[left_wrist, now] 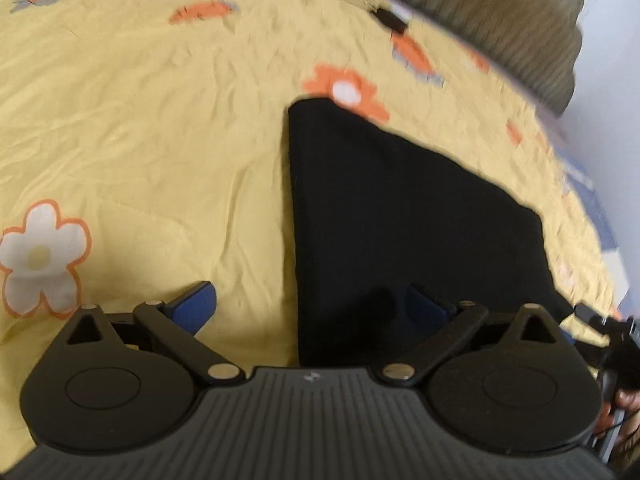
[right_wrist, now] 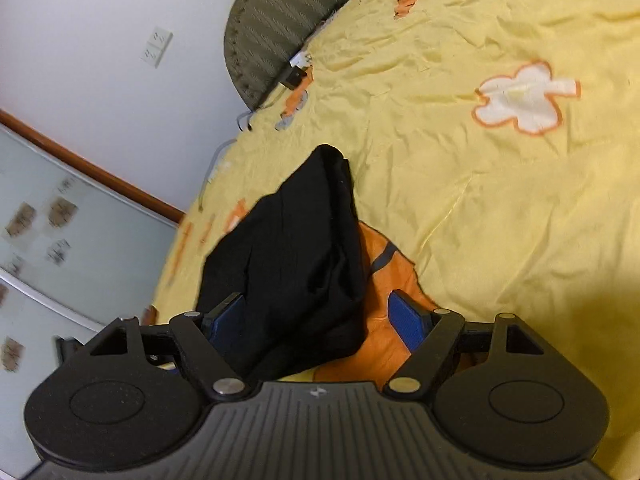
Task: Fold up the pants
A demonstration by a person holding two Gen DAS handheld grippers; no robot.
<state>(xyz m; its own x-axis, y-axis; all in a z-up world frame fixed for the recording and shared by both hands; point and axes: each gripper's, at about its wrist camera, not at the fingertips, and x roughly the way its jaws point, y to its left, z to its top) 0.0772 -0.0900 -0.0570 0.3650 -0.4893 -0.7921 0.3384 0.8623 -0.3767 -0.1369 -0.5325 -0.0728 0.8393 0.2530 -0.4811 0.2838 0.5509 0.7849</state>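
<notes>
1. Pants (left_wrist: 400, 216): black, folded into a compact bundle, lying on the bed (left_wrist: 160, 120) (yellow sheet, flower and carrot print). They sit toward the bed's right edge as the left wrist view shows it, short of the headboard (left_wrist: 500, 12) end. Nothing lifts them; they rest on the sheet.

2. Left claw (left_wrist: 312, 304): jaws wide apart, nothing clamped. One blue pad is over bare sheet, the other over the near end of the pants. Whether that pad touches cloth cannot be told; the frame is blurred there.

3. Right claw (right_wrist: 324, 316): jaws apart, not pressing. The near corner of the pants (right_wrist: 296, 256) lies between the pads, close against the left-hand pad in this view, with a clear gap to the other, which is over an orange patch of the sheet.

4. Key relation: the bundle lies straight ahead of both claws, its long axis running away from them toward the headboard (right_wrist: 280, 12) end. In the left view its left edge is straight and runs nearly along the claw's pointing line. In the right view the far end is humped and loosely stacked, layers not flush.

5. Judgement: the right claw is the nearer, already straddling the near corner; the left straddles the bundle's long edge.

6. Judgement: folding looks largely done. Remaining work is likely to square or flatten the humped far end, or one more fold along the long axis.

7. Risk: closing on the near corner alone could pick up only the top layer and undo the stack.
</notes>
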